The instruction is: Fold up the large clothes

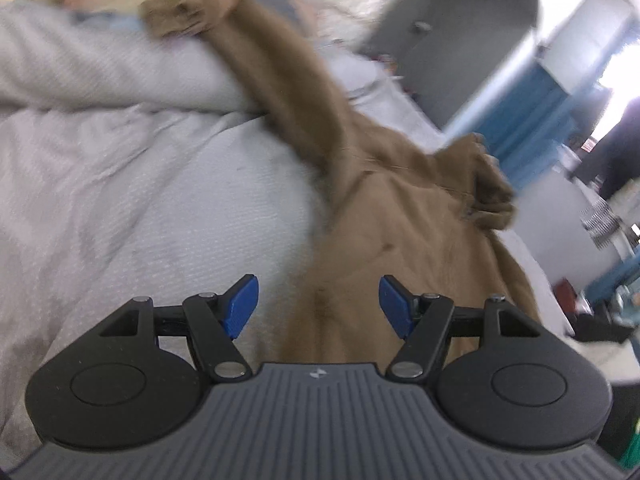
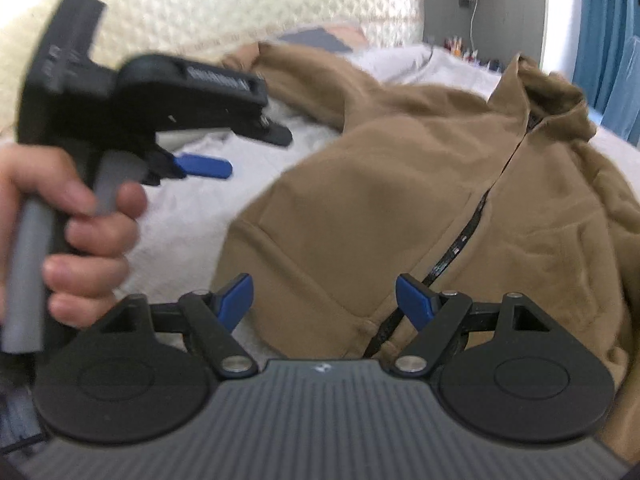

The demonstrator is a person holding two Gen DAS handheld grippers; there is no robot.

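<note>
left gripper (image 1: pixel 318 304): jaws apart, nothing between them, above the hem area of the brown jacket (image 1: pixel 400 248). right gripper (image 2: pixel 324 300): jaws apart, empty, above the jacket front near the zipper (image 2: pixel 472 228). jacket lies spread on the white bedcover (image 1: pixel 140 208).

left wrist: close, angled down | right wrist: close, angled down | shared: brown jacket (image 1: pixel 404 240) on bed (image 1: pixel 140 200)

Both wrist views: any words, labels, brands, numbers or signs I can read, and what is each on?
No readable text in either view.
Left gripper body: small pale logo mark, no letters legible.
Right gripper body: the same mark, unreadable.
Left gripper's side, seen from the right wrist: pale blurred marks.
Jacket: no label visible.
</note>
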